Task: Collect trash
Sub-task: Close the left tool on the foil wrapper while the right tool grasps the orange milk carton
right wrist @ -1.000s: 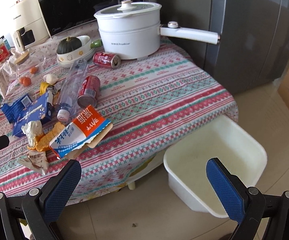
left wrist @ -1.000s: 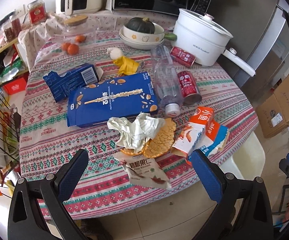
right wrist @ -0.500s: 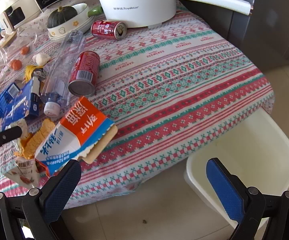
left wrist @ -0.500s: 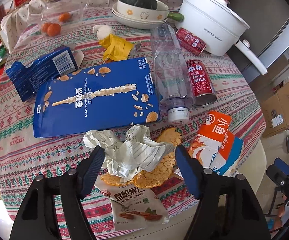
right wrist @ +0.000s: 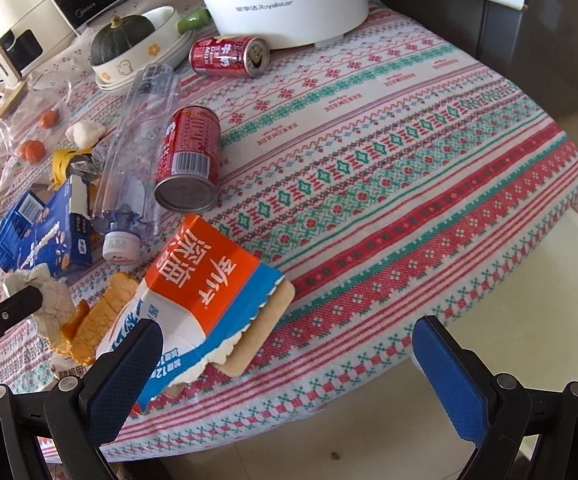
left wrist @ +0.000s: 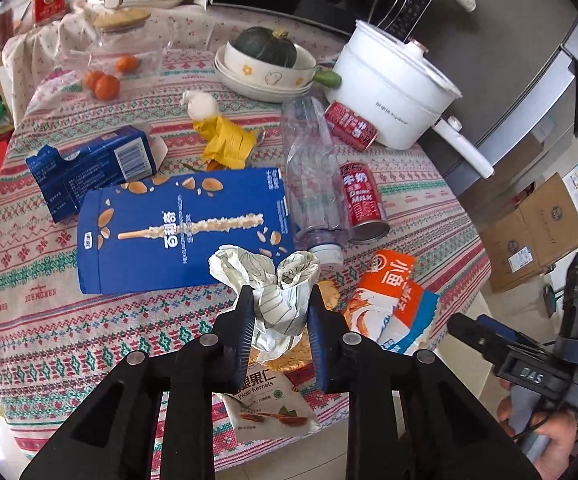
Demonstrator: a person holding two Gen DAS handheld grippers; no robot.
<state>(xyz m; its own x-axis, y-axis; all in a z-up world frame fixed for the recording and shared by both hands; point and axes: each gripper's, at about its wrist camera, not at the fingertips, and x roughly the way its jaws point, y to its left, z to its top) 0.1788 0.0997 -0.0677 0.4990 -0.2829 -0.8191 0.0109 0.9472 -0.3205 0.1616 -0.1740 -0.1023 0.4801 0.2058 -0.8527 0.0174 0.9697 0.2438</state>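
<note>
A crumpled white paper wrapper (left wrist: 277,280) lies near the table's front edge on an orange cracker (right wrist: 101,316). My left gripper (left wrist: 279,304) is closing around the wrapper, and its pads press the paper from both sides. The same wrapper (right wrist: 45,292) shows at the left of the right wrist view, with a black left finger on it. My right gripper (right wrist: 285,340) stands open over the table edge. Its left finger sits just before a torn orange and white carton (right wrist: 205,284), and nothing is between its fingers.
On the patterned tablecloth (right wrist: 369,160) lie two blue snack boxes (left wrist: 181,228), a clear plastic bottle (left wrist: 313,184), two red cans (right wrist: 189,156), a yellow wrapper (left wrist: 225,140) and a nut packet (left wrist: 269,404). A white bin (right wrist: 561,280) stands on the floor beside the table. A white pot (left wrist: 393,88) is at the back.
The left gripper came down over the crumpled wrapper and its jaws drew in from wide to pinching it. The right gripper moved lower and closer to the orange carton, still open.
</note>
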